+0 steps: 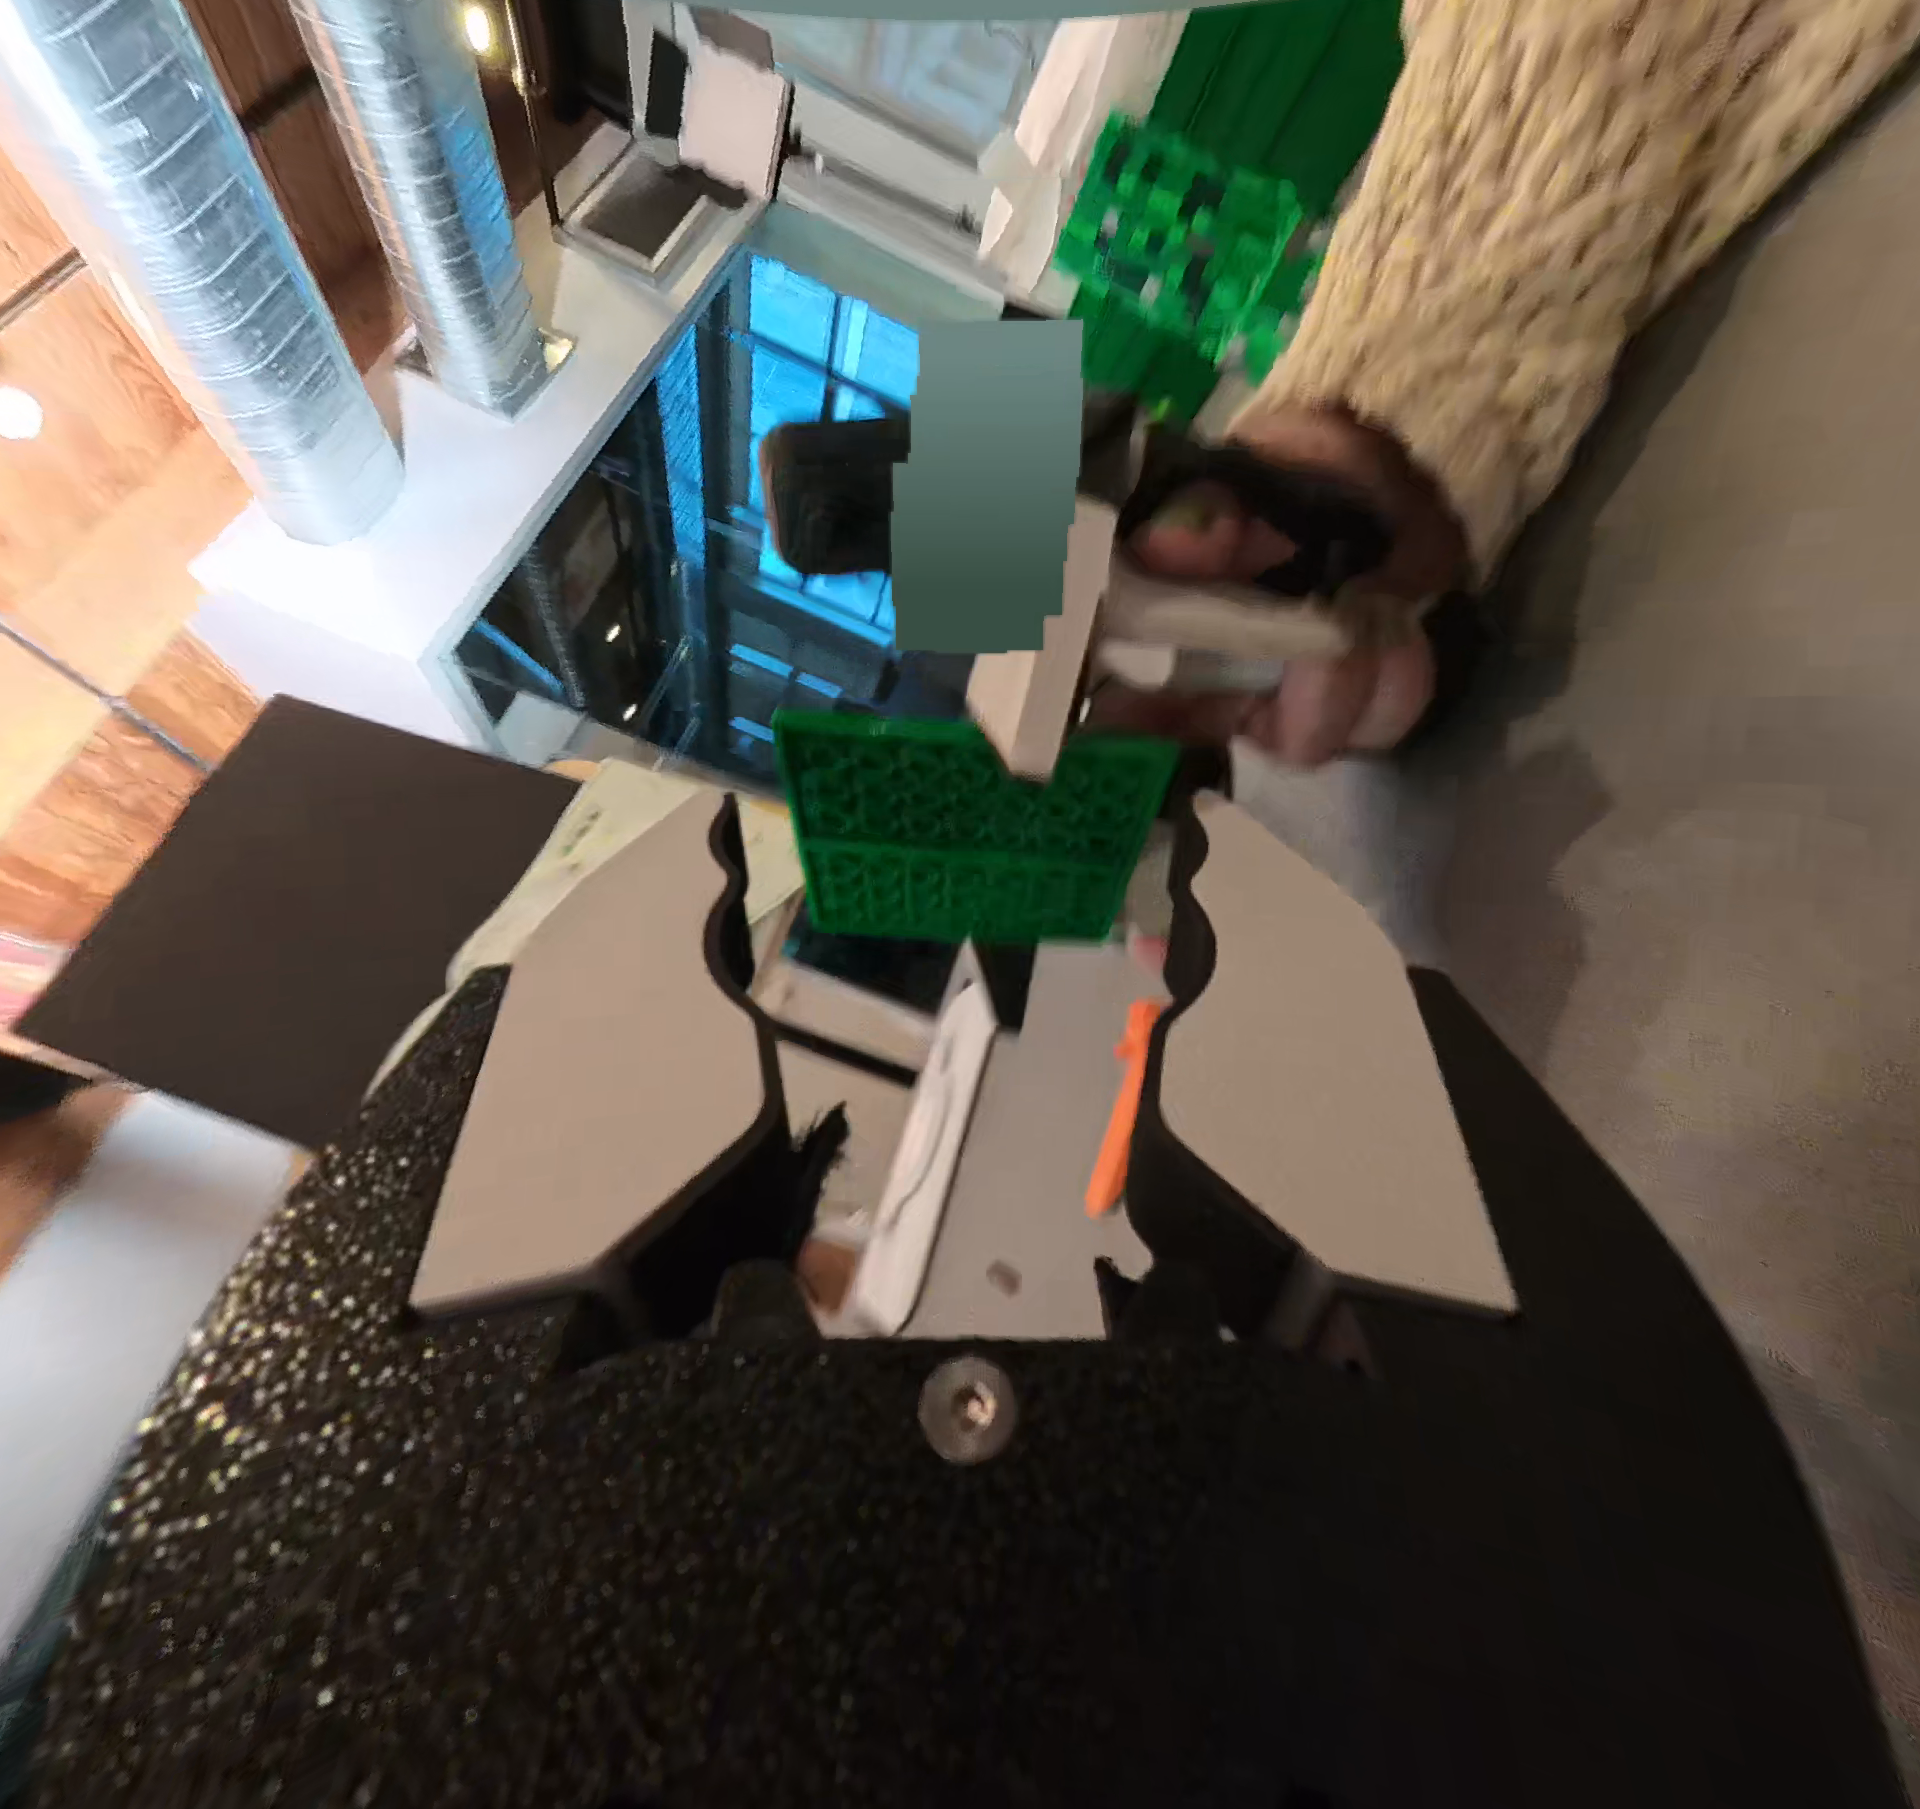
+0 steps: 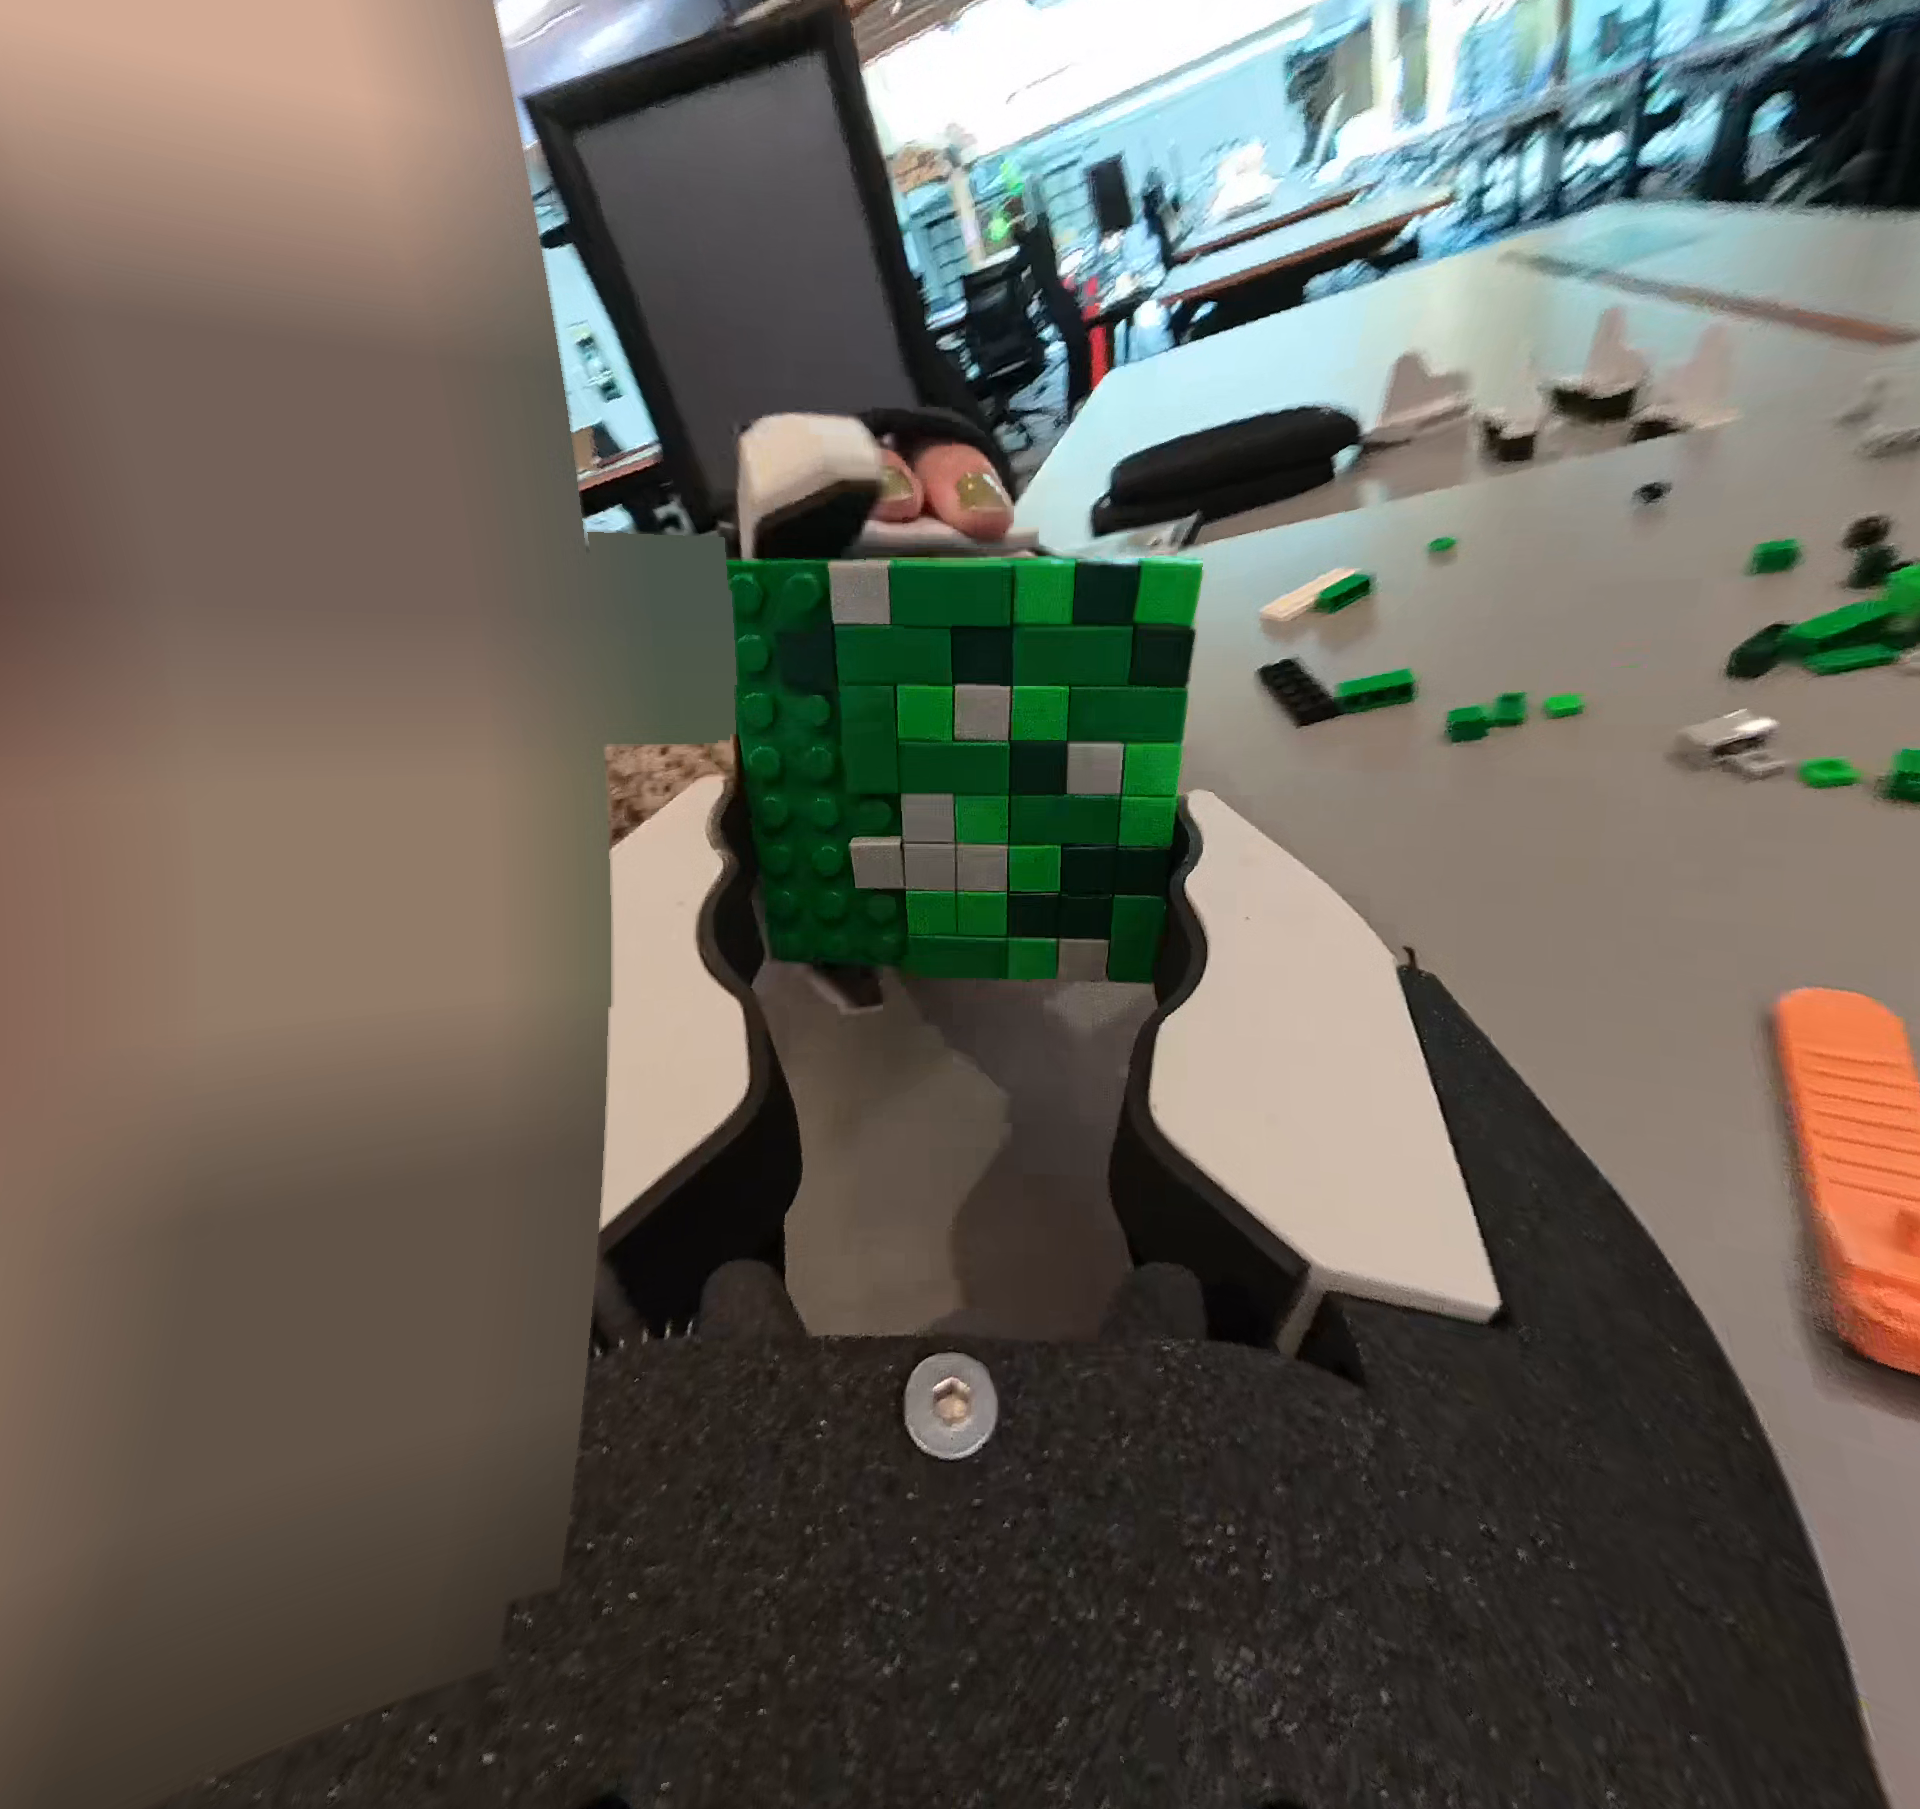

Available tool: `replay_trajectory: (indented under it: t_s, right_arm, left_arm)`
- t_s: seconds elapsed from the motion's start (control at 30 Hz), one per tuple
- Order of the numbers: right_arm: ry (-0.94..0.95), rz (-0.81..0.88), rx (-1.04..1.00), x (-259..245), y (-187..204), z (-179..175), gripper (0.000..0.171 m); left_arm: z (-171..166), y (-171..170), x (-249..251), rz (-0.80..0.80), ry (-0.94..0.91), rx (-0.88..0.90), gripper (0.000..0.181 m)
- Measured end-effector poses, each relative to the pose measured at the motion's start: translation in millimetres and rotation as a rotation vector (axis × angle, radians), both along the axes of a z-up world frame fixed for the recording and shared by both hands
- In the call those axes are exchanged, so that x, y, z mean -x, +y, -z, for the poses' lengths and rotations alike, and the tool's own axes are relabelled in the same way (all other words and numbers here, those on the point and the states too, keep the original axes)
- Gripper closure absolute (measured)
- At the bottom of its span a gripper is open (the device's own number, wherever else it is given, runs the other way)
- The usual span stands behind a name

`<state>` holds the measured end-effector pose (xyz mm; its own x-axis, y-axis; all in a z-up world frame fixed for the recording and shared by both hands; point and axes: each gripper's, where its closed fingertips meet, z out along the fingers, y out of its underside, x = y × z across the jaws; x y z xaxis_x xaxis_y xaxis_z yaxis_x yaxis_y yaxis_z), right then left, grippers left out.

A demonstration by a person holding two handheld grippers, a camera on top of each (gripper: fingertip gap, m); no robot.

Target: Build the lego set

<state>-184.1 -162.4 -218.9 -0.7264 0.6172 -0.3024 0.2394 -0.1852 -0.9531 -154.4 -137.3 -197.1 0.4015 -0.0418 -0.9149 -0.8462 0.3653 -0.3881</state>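
Note:
A square green lego panel (image 2: 997, 751) is held up in the air between both grippers. Its front is a mosaic of green, dark green and grey tiles, with a bare studded strip on the left. The right gripper (image 2: 951, 824) is shut on its left and right edges. In the left wrist view I see the panel's ribbed back (image 1: 935, 803), and the left gripper (image 1: 961, 824) is shut on two edges. The right gripper's white fingers (image 1: 1039, 679) clamp the other two edges. A hand (image 1: 1340, 699) holds the right gripper.
Loose green, black and grey bricks (image 2: 1371, 689) lie on the grey table (image 2: 1558, 928) to the right. An orange brick separator (image 2: 1860, 1167) lies near the right edge. A black case (image 2: 1226, 460) and a dark chair back (image 2: 727, 273) stand behind.

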Motion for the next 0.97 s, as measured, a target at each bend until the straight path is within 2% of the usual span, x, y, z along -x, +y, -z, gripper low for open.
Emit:
replay_trajectory:
  t_s: [0.03, 0.17, 0.37, 0.5, 0.67, 0.83, 0.97]
  right_arm:
    - [0.023, 0.023, -0.014, 0.2, 3.1, -1.1, 0.097]
    - [-0.014, -0.003, -0.072, -1.1, 4.3, 6.8, 0.097]
    - [-0.128, -0.051, -0.224, -0.9, -4.6, 30.8, 0.097]
    - [-0.154, -0.067, -0.312, -2.0, -10.5, 41.2, 0.097]
    - [-0.182, -0.086, -0.32, -3.6, -11.0, 45.3, 0.097]
    - [-0.222, -0.113, -0.271, -8.3, -3.6, 44.7, 0.097]
    - [-0.259, -0.18, -0.271, -21.6, 0.5, 47.6, 0.097]
  left_arm:
    - [0.1, 1.7, 10.1, -0.052, 0.04, -0.007, 0.101]
    - [4.4, 5.1, 46.2, -0.216, 0.187, -0.008, 0.095]
    - [24.1, 7.0, 35.7, -0.211, 0.347, 0.026, 0.094]
    - [36.0, 7.0, 24.6, -0.182, 0.441, 0.035, 0.108]
    - [33.6, 4.2, 25.8, -0.19, 0.475, 0.013, 0.144]
    - [36.0, 4.4, 29.5, -0.196, 0.489, 0.032, 0.149]
    - [45.0, -2.6, 28.3, -0.114, 0.398, 0.113, 0.158]
